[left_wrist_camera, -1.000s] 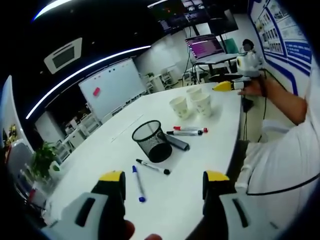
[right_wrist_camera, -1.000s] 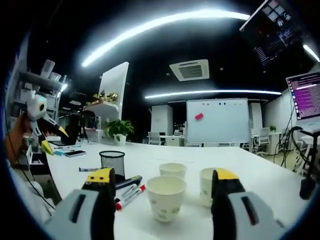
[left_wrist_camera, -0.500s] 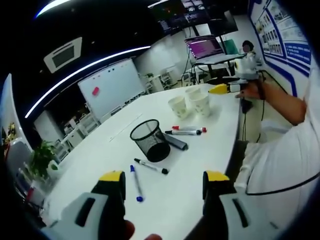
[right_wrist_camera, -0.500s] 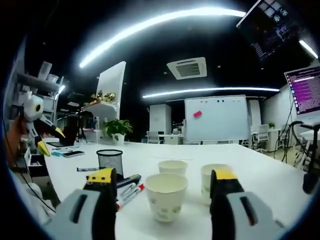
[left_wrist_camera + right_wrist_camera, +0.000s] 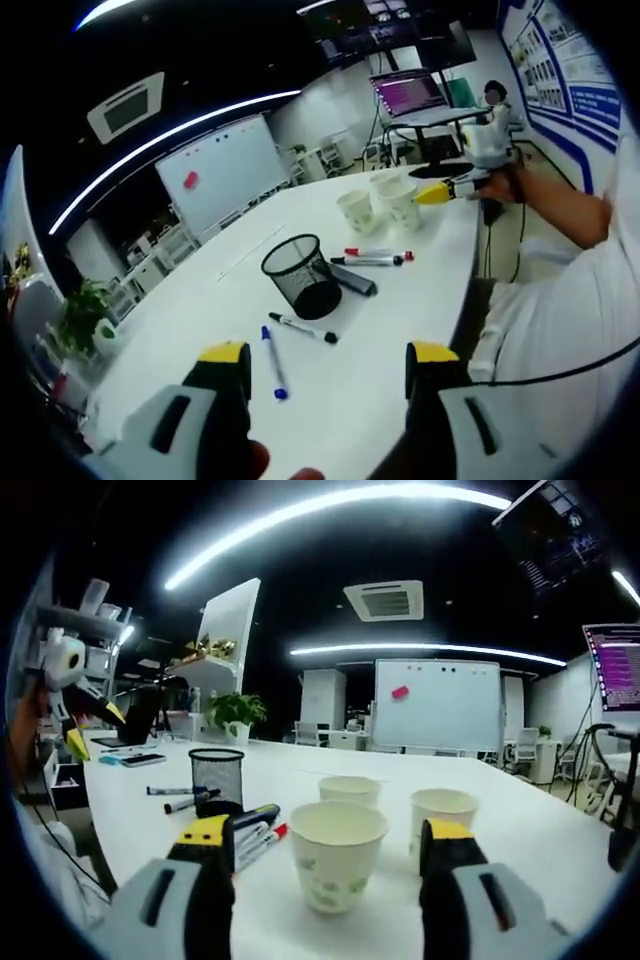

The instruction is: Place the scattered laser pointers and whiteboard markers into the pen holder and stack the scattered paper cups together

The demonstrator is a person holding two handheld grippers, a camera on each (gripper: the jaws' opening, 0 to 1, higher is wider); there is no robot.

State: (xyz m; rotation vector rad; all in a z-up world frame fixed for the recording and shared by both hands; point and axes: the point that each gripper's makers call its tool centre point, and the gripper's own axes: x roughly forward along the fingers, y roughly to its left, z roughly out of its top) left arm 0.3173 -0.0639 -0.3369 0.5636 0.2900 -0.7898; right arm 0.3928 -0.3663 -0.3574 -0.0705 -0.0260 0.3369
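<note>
Right gripper (image 5: 325, 855) moved in on the nearest cup (image 5: 336, 853), jaws spread around it, no pinch yet. Left gripper (image 5: 328, 375) spread, idle above the markers (image 5: 305, 330) beside the pen holder (image 5: 302, 278). Stacking comes first, likely.

White table (image 5: 400, 330), black mesh holder (image 5: 303, 281), white cups (image 5: 337, 852) w/ faint green print, blue-cap marker (image 5: 272, 364), yellow-tipped grey grippers (image 5: 325, 855).

Dark ceiling with light strips (image 5: 330, 510), whiteboard (image 5: 435, 710), potted plant (image 5: 238, 720).
</note>
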